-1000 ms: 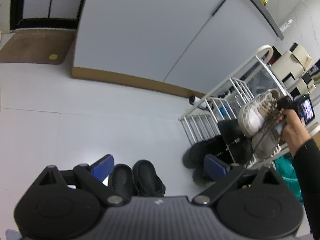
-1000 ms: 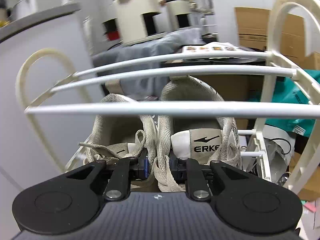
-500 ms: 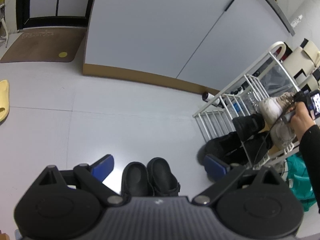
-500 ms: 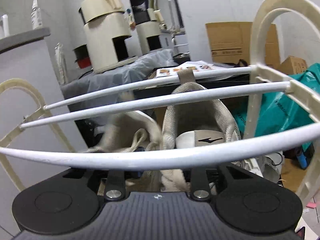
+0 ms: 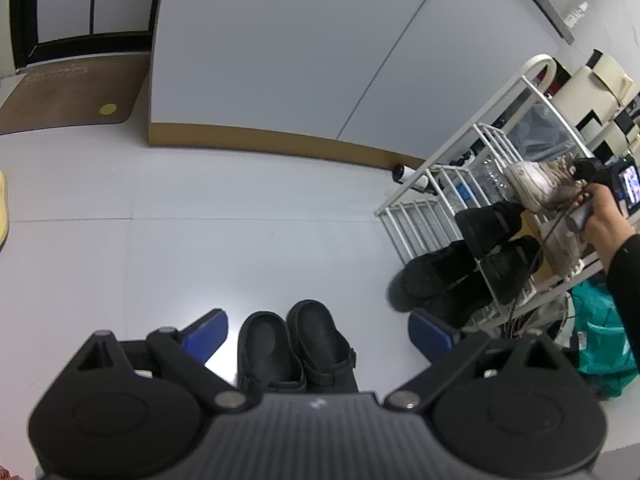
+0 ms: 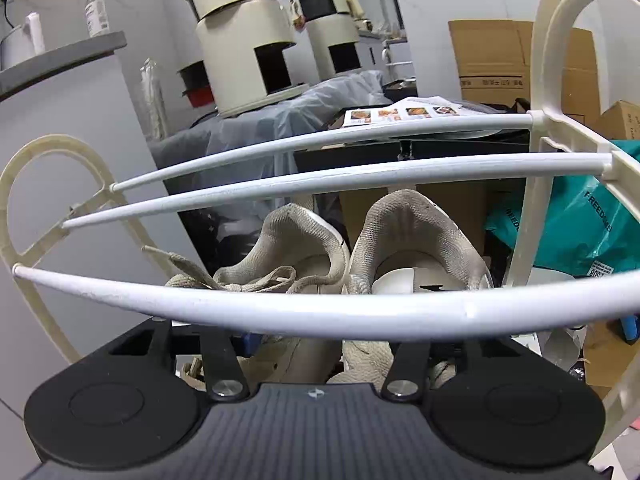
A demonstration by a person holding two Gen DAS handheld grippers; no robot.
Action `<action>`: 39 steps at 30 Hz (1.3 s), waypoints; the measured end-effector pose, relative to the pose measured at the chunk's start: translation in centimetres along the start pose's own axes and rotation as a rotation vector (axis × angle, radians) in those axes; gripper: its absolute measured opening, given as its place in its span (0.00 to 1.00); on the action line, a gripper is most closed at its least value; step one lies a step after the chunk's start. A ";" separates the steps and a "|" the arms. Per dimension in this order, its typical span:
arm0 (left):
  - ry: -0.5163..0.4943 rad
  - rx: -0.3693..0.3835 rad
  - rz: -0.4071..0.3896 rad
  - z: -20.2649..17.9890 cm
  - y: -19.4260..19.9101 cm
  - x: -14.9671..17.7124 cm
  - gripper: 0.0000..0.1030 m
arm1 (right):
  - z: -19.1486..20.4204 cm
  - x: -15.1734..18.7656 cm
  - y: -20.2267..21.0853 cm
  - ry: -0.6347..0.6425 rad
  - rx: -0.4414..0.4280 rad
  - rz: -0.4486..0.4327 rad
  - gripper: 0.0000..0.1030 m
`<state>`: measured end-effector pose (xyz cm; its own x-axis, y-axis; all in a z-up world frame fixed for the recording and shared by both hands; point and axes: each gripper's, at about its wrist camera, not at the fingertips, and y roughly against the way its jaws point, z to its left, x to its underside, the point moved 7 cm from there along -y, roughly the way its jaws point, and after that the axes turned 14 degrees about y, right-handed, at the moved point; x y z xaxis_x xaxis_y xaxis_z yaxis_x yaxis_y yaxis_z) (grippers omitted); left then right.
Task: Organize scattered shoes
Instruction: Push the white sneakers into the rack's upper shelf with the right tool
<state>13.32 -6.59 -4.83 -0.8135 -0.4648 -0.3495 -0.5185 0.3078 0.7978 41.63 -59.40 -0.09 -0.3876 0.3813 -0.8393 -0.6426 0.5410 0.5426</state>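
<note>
Two worn beige sneakers (image 6: 360,248) sit side by side on the white shoe rack (image 6: 320,308), under its top rails. The right gripper (image 6: 320,344) sits just behind them; its jaws have just been opening and now stand apart, off the shoes. Away from the rack, the left gripper (image 5: 318,330) hangs wide open above two black clogs (image 5: 296,344) on the floor.

Pale grey floor (image 5: 200,240) has a pair of black clogs (image 5: 294,346) at 6 o'clock; white shoe rack (image 5: 432,216) over at 3 holds beige sneakers (image 6: 360,248) and black shoes (image 5: 492,224).
</note>
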 end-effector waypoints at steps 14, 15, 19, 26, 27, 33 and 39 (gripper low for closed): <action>0.004 0.008 0.010 -0.2 0.1 0.4 0.95 | 2.2 1.0 -0.2 0.137 0.062 -0.065 0.66; 0.018 0.013 0.009 -0.1 0.1 0.2 0.95 | 2.3 0.9 -0.2 0.136 0.067 -0.061 0.68; 0.030 0.031 0.012 -0.3 -0.1 0.0 0.95 | 2.5 0.3 -0.8 0.113 0.060 -0.023 0.77; 0.005 0.026 0.033 -1.0 -0.7 0.5 0.95 | 3.0 0.7 -1.4 0.226 0.095 -0.106 0.77; 0.004 0.027 0.033 -1.1 -0.7 0.5 0.95 | 3.1 0.7 -1.4 0.222 0.104 -0.110 0.77; 0.011 0.042 0.033 -2.0 -0.8 0.5 0.95 | 3.4 0.6 -1.5 0.222 0.153 -0.098 0.78; -0.003 0.052 0.050 -2.8 -1.1 1.2 0.95 | 3.1 -0.2 -1.8 0.189 0.132 -0.024 0.79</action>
<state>13.68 -9.80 -4.75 -0.8395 -0.4453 -0.3115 -0.4901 0.3728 0.7879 44.92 -58.13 -0.82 -0.4983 0.2264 -0.8369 -0.5660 0.6463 0.5118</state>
